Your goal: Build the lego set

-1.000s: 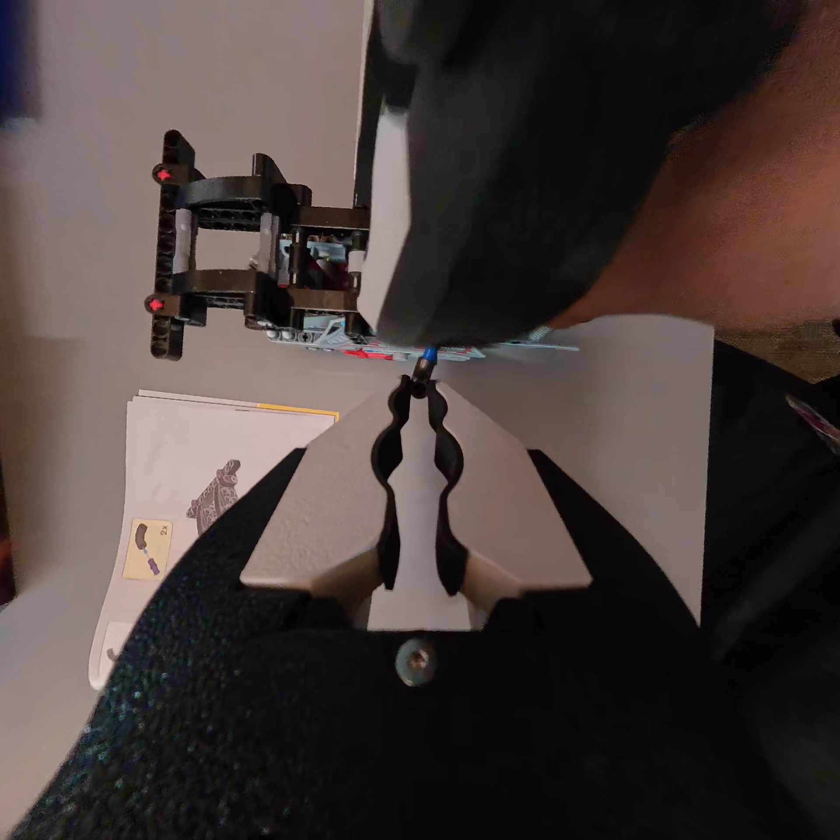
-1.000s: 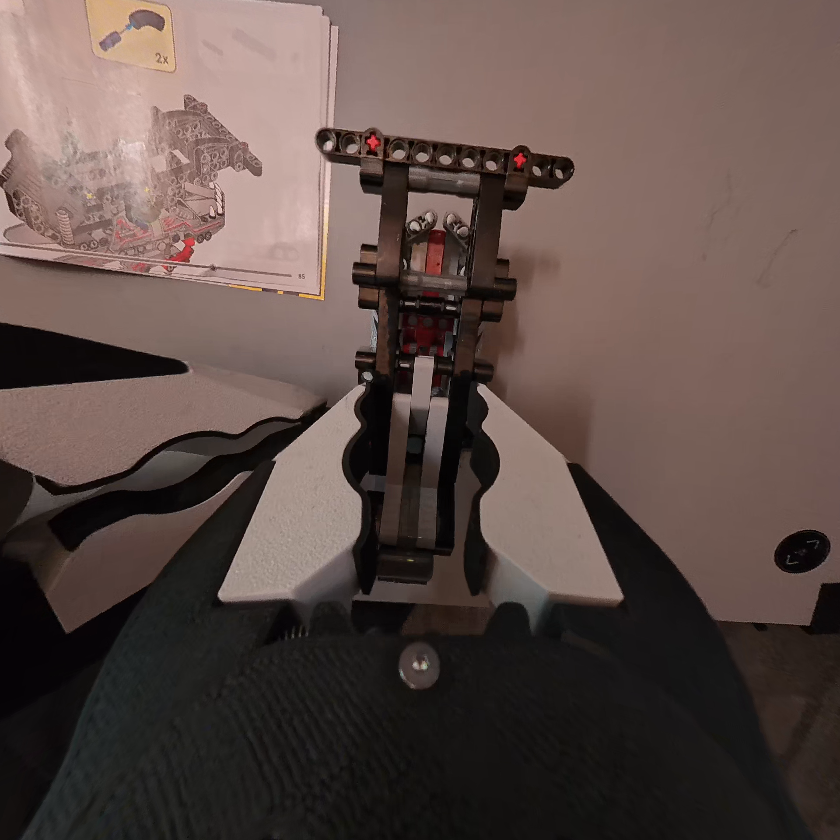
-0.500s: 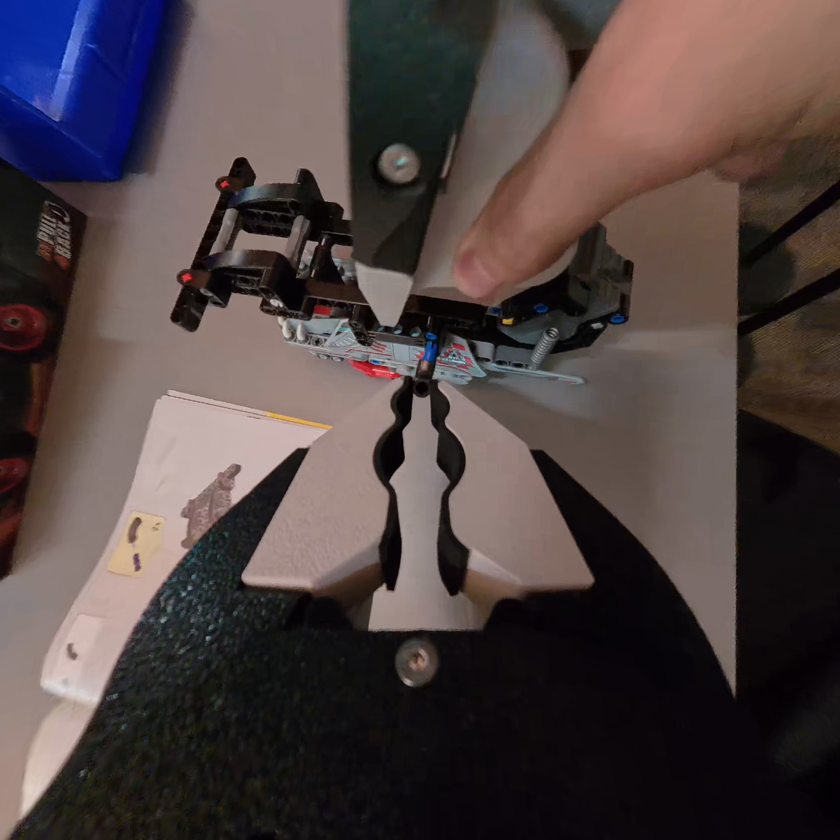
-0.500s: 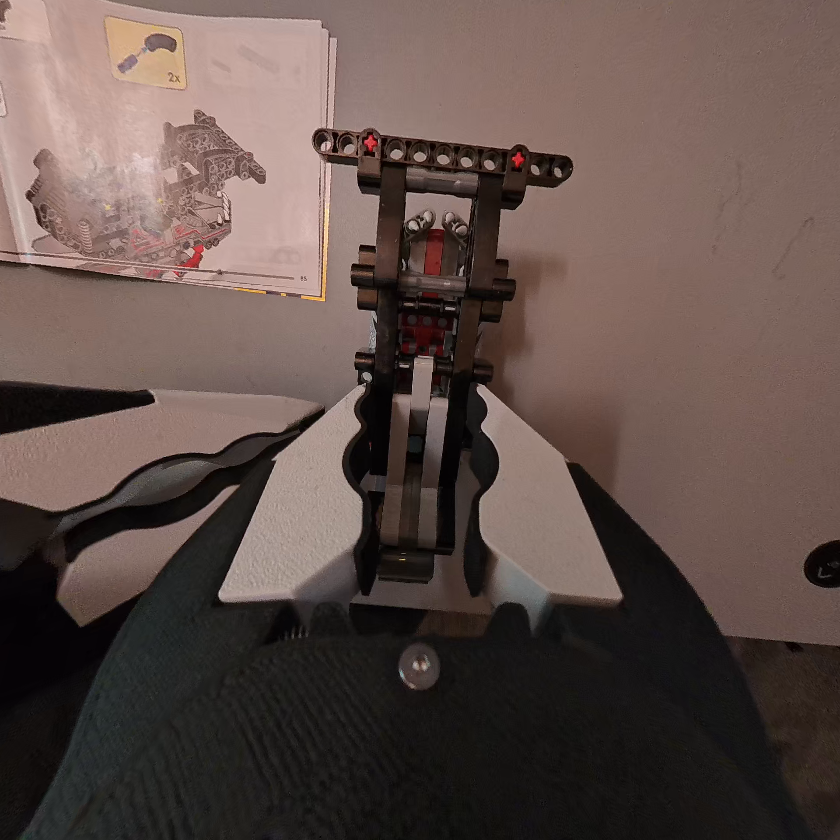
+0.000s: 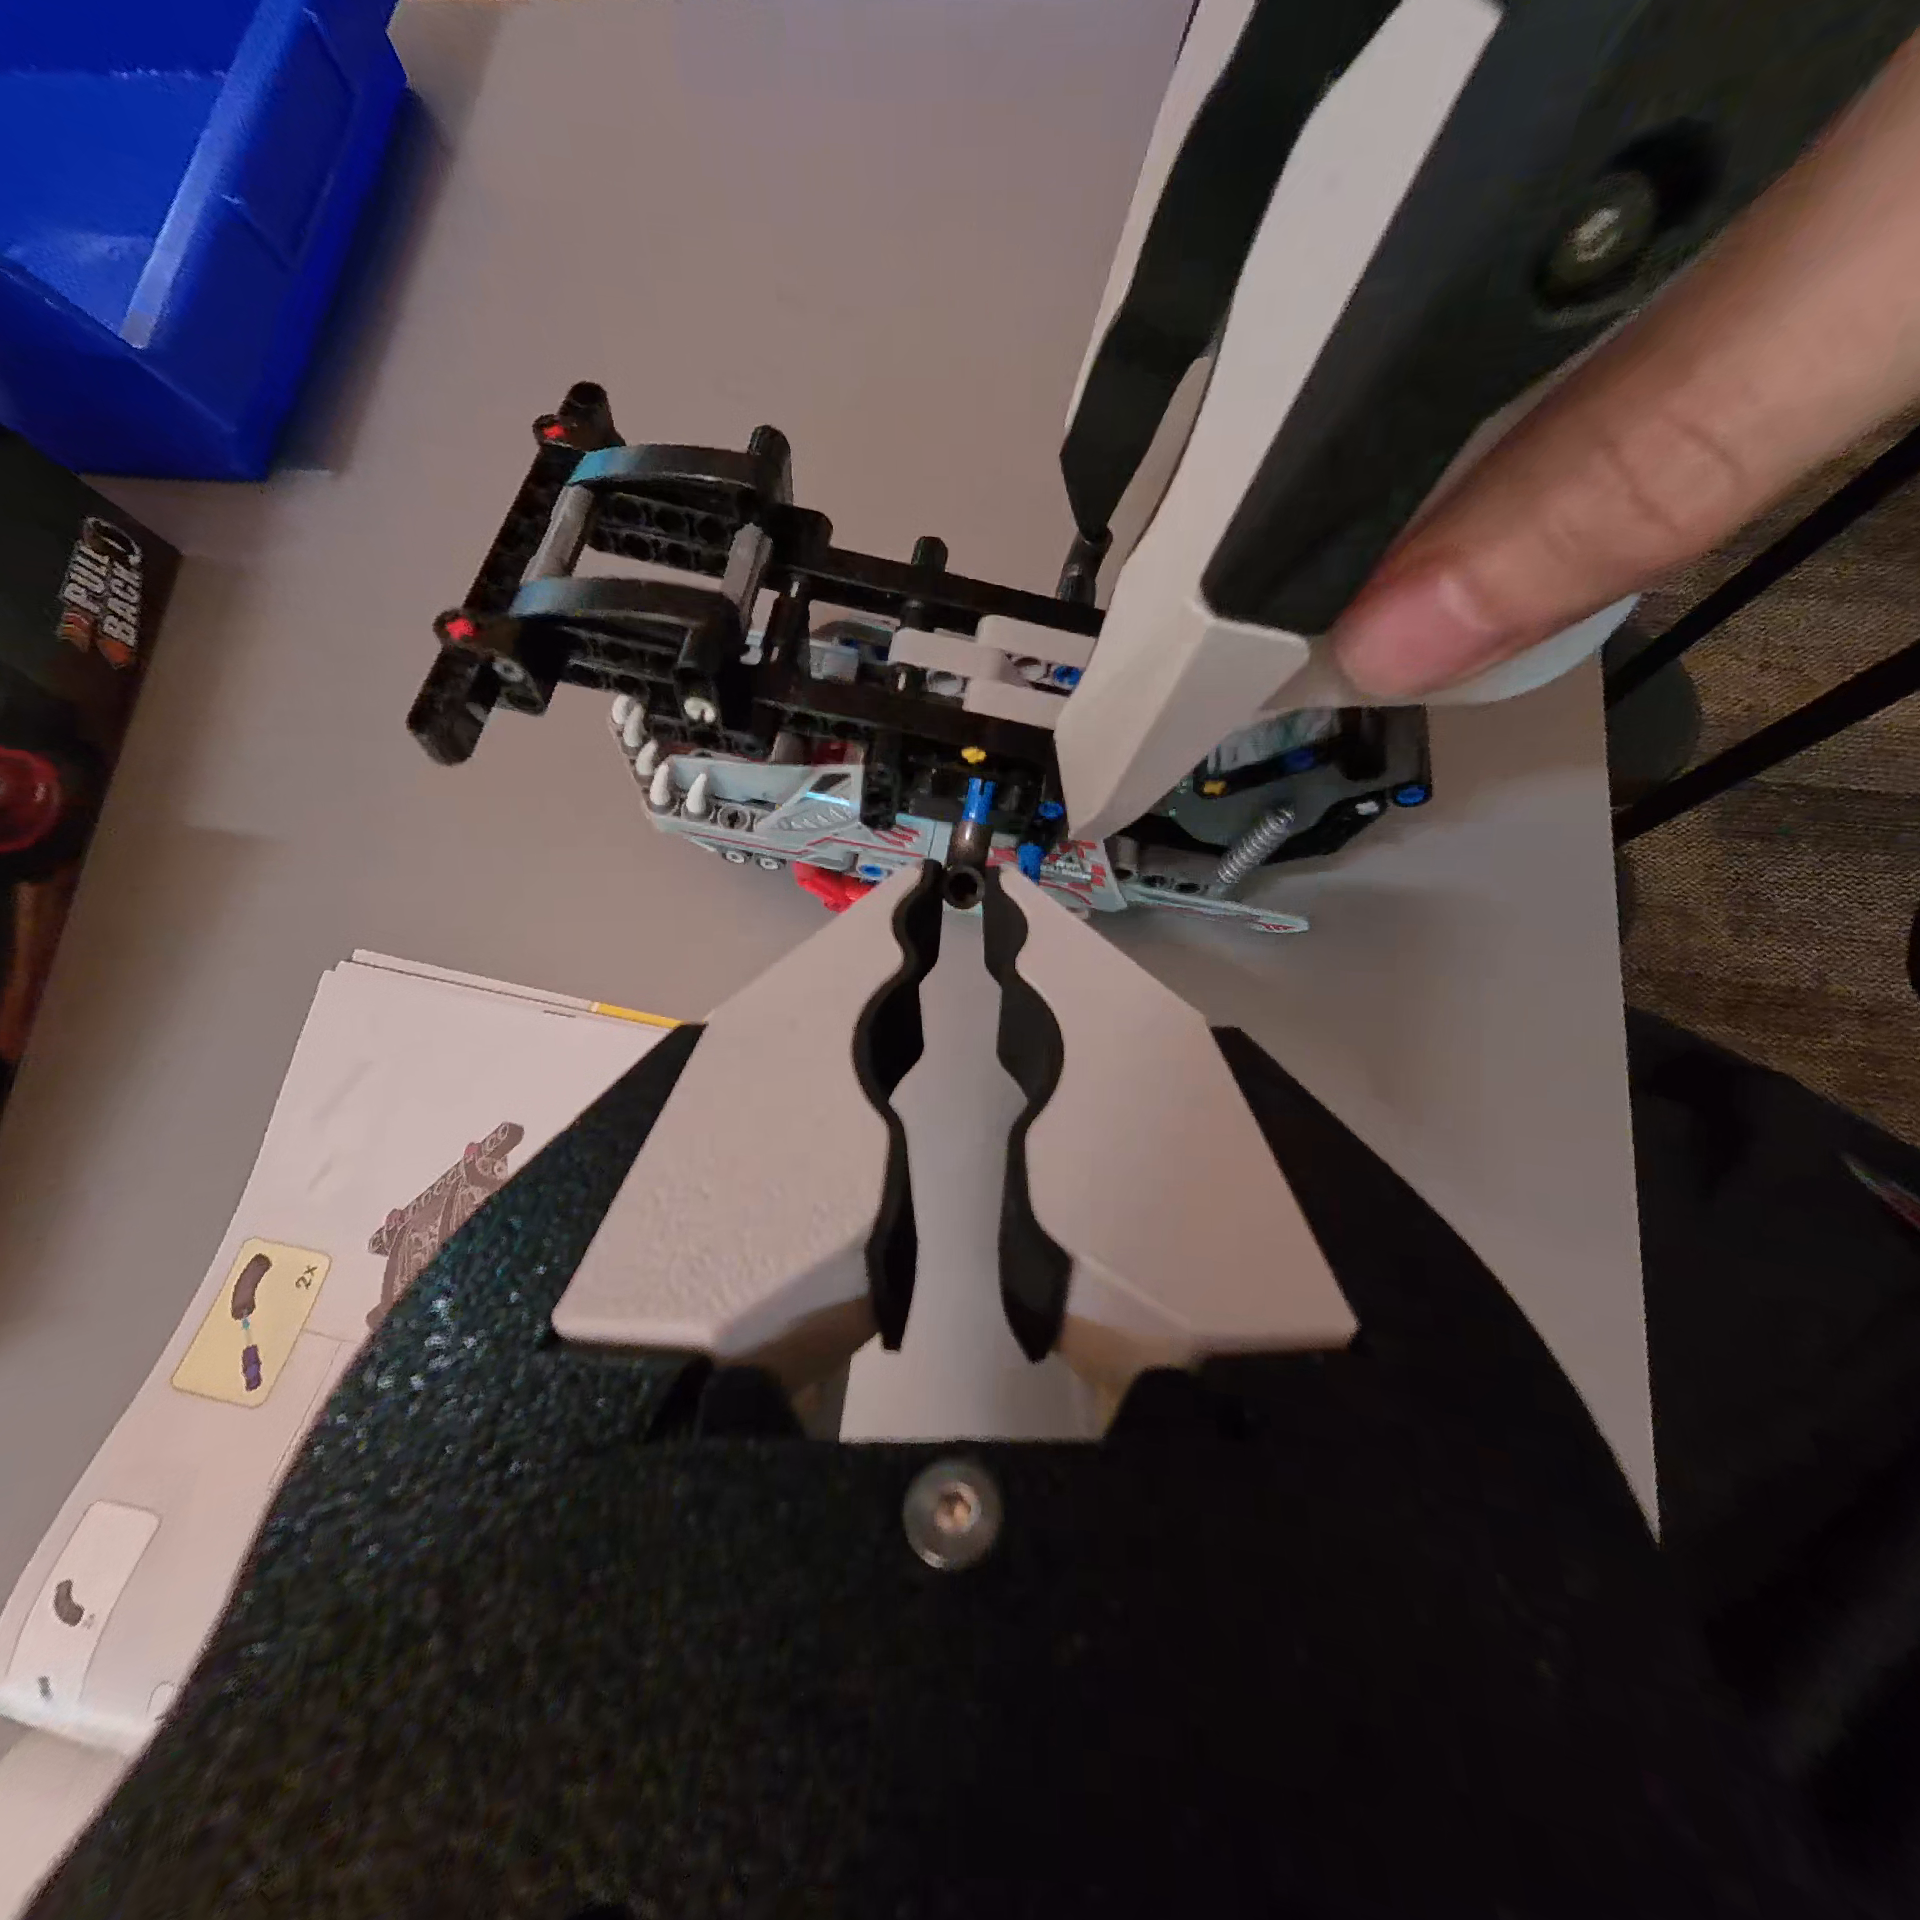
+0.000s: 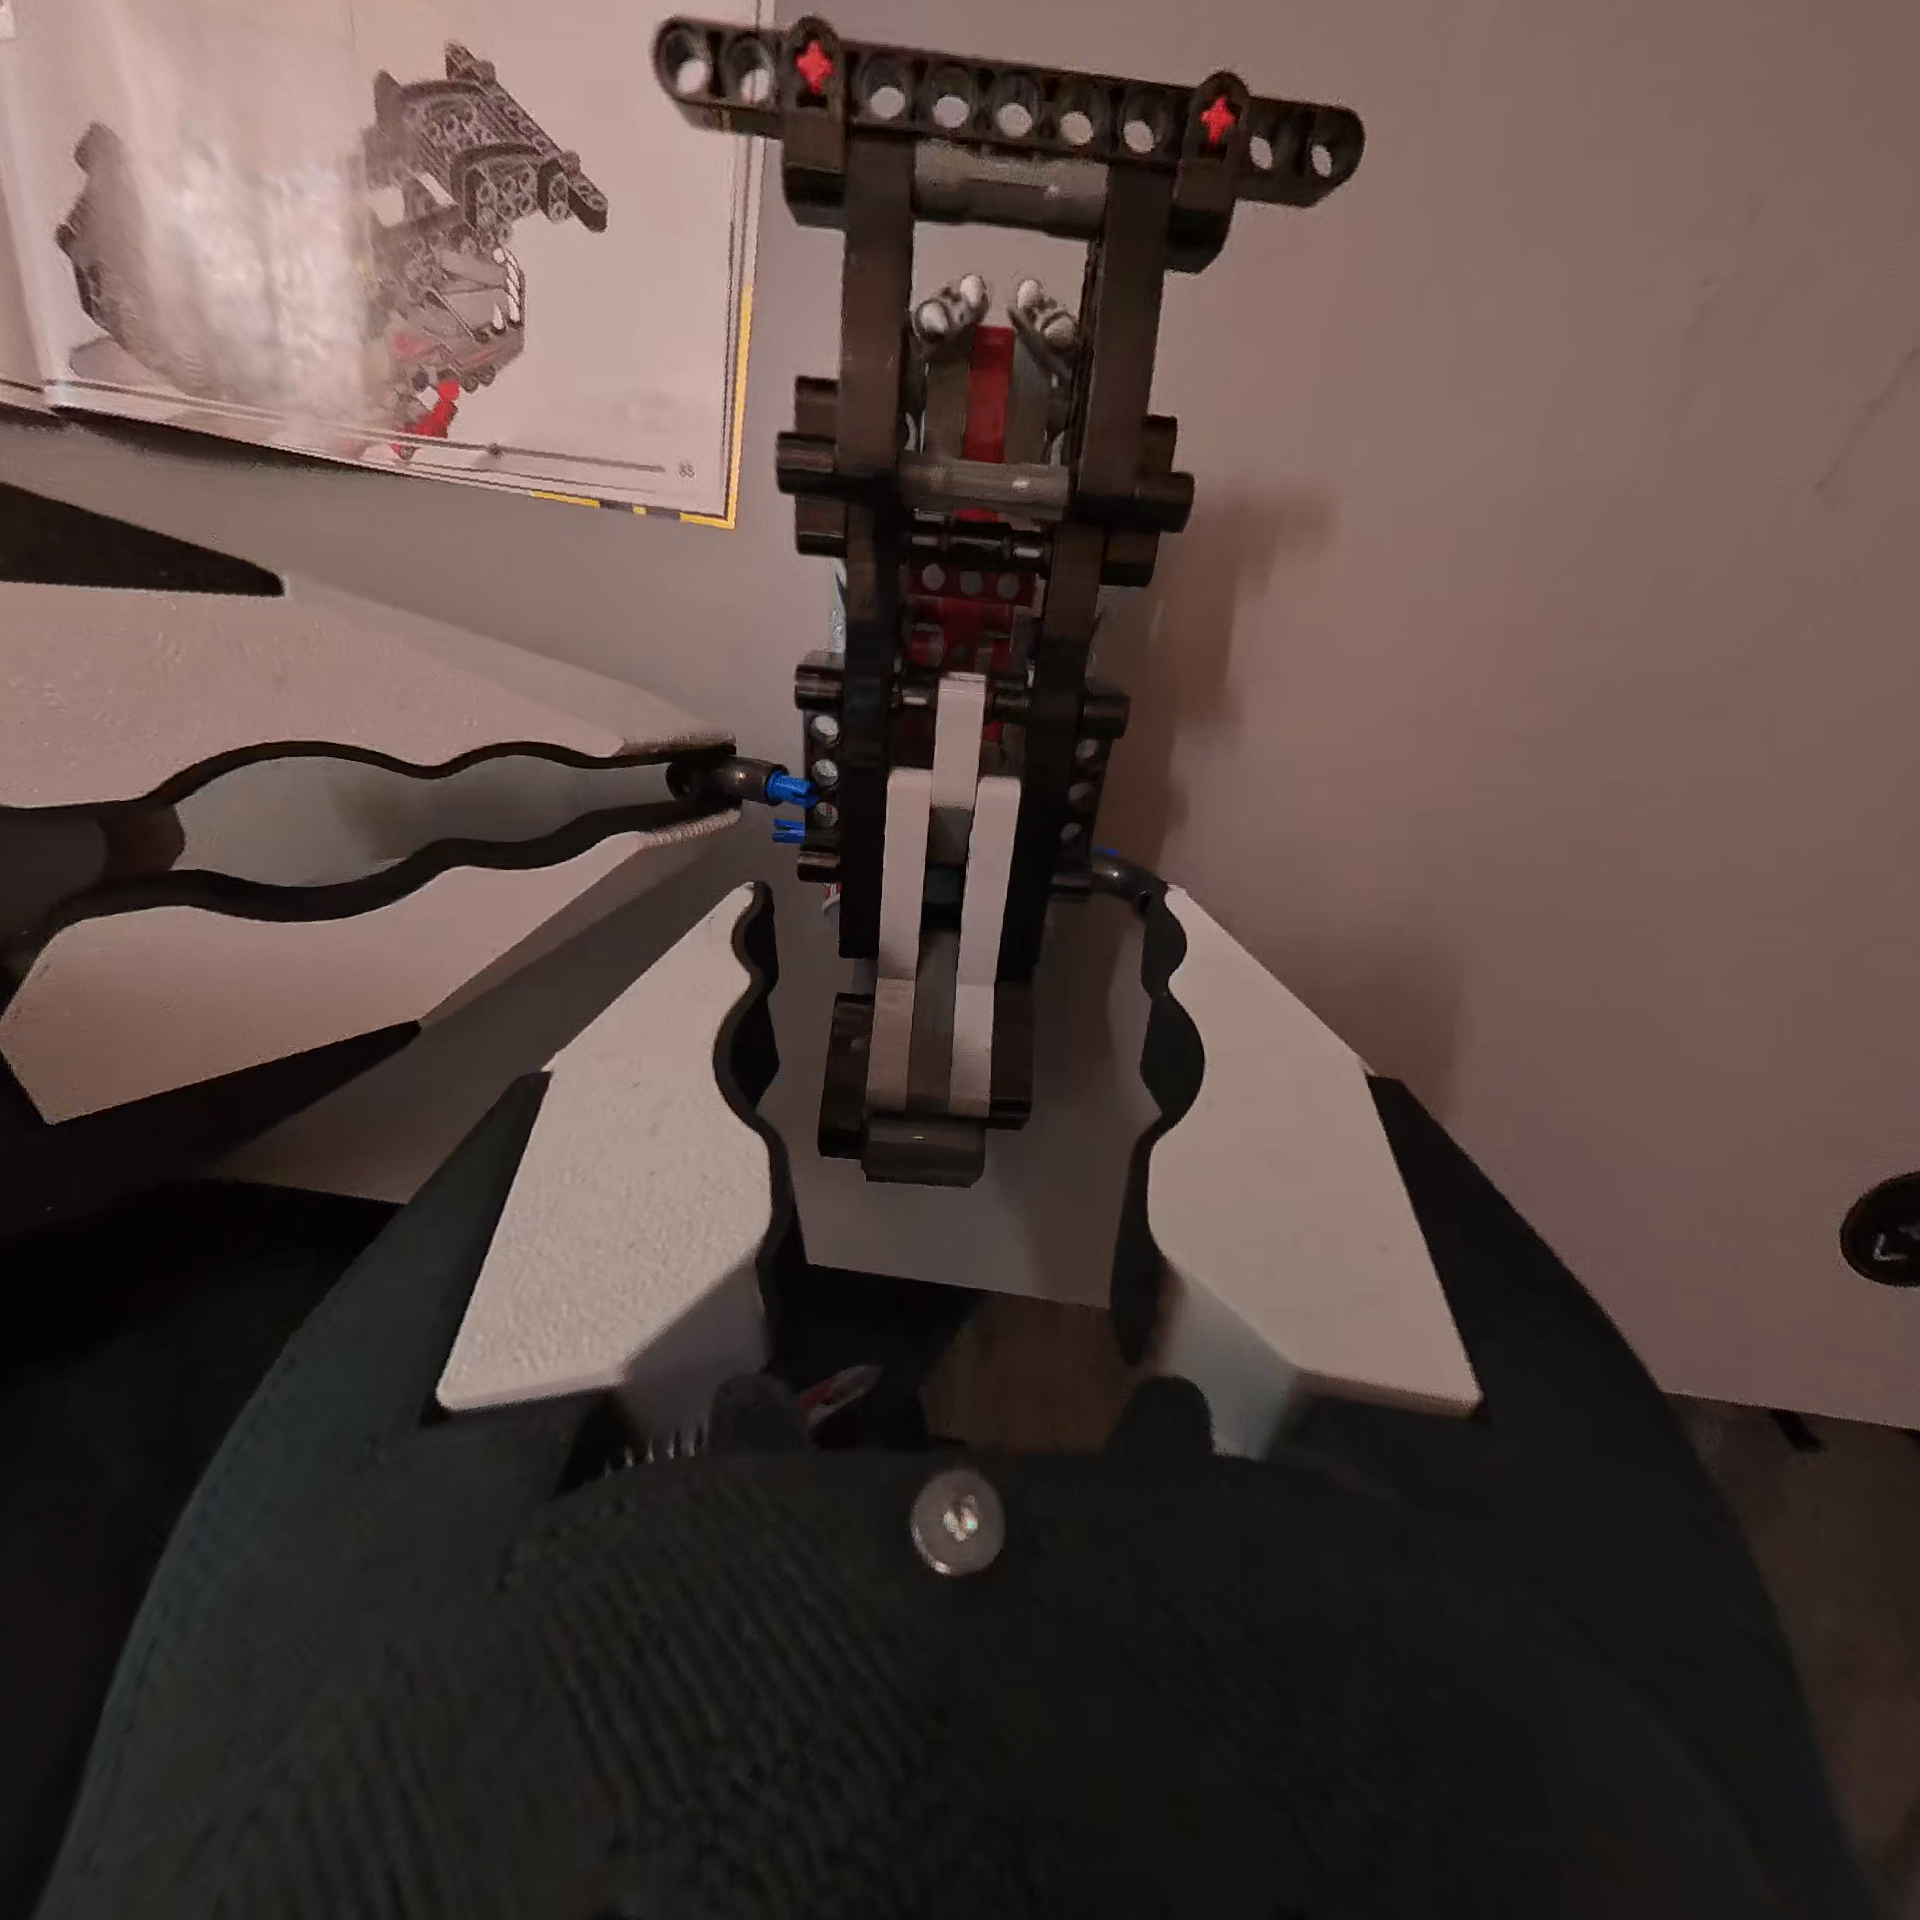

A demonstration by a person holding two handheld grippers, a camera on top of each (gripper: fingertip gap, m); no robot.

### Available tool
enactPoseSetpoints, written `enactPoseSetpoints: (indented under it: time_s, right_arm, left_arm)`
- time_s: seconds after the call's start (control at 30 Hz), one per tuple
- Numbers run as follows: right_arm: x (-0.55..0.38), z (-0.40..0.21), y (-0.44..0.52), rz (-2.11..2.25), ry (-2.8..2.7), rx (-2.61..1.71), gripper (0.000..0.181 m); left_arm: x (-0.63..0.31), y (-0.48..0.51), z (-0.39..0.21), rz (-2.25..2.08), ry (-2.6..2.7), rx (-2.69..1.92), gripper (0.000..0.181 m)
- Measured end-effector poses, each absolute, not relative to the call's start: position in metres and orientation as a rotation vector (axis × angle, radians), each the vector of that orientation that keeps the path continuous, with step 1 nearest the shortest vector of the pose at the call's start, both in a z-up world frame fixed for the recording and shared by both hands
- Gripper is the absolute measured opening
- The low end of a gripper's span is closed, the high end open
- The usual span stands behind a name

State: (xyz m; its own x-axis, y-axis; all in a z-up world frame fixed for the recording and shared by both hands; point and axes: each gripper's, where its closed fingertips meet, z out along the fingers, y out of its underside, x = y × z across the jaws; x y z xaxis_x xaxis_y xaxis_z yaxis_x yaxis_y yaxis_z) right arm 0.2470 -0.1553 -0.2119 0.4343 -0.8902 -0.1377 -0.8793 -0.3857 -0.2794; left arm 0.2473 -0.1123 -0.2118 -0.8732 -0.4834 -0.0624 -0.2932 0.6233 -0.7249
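Fingertips of the left gripper (image 5: 961, 883) pinch a dark connector with blue pin (image 5: 969, 831), its grip point half hidden, against the Lego vehicle (image 5: 831, 707) at 12 o'clock. Right gripper (image 6: 951, 904) spread, straddling the model's rear.

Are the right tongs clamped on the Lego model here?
No: in the right wrist view the right tongs stand open, with clear gaps between both fingers and the Lego model.

Dim, warm indoor lighting; soft shadows under the lego model (image 5: 831, 707). Wide-angle bending at edges. Motion blur on instruction booklet (image 6: 364, 260) and blue bin (image 5: 177, 218).
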Motion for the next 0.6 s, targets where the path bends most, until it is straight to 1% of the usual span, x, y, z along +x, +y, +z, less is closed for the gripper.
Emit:
enactPoseSetpoints:
  time_s: [0.03, 0.13, 0.23, 0.33, 0.4, 0.43, 0.6]
  right_arm:
    - [0.246, -0.211, -0.155, -0.048, 1.524, -2.389, 0.066]
    - [0.244, -0.203, -0.156, -0.041, 1.529, -2.379, 0.065]
    - [0.243, -0.196, -0.152, -0.001, 1.507, -2.331, 0.044]
    - [0.240, -0.209, -0.156, 0.048, 1.554, -2.357, 0.046]
    - [0.244, -0.212, -0.154, 0.043, 1.545, -2.347, 0.045]
    - [0.245, -0.214, -0.157, 0.025, 1.545, -2.365, 0.040]
    - [0.246, -0.216, -0.156, 0.022, 1.516, -2.388, 0.040]
  left_arm:
    - [0.248, -0.112, -0.213, -1.087, 2.596, -0.633, 0.006]
    - [0.248, -0.112, -0.213, -1.086, 2.591, -0.620, 0.005]
    - [0.249, -0.112, -0.214, -1.091, 2.591, -0.618, 0.005]
    - [0.248, -0.115, -0.214, -1.100, 2.592, -0.614, 0.005]
    - [0.247, -0.116, -0.214, -1.095, 2.597, -0.602, 0.005]
    - [0.247, -0.116, -0.214, -1.093, 2.596, -0.598, 0.005]
    - [0.246, -0.117, -0.214, -1.120, 2.597, -0.591, 0.005]
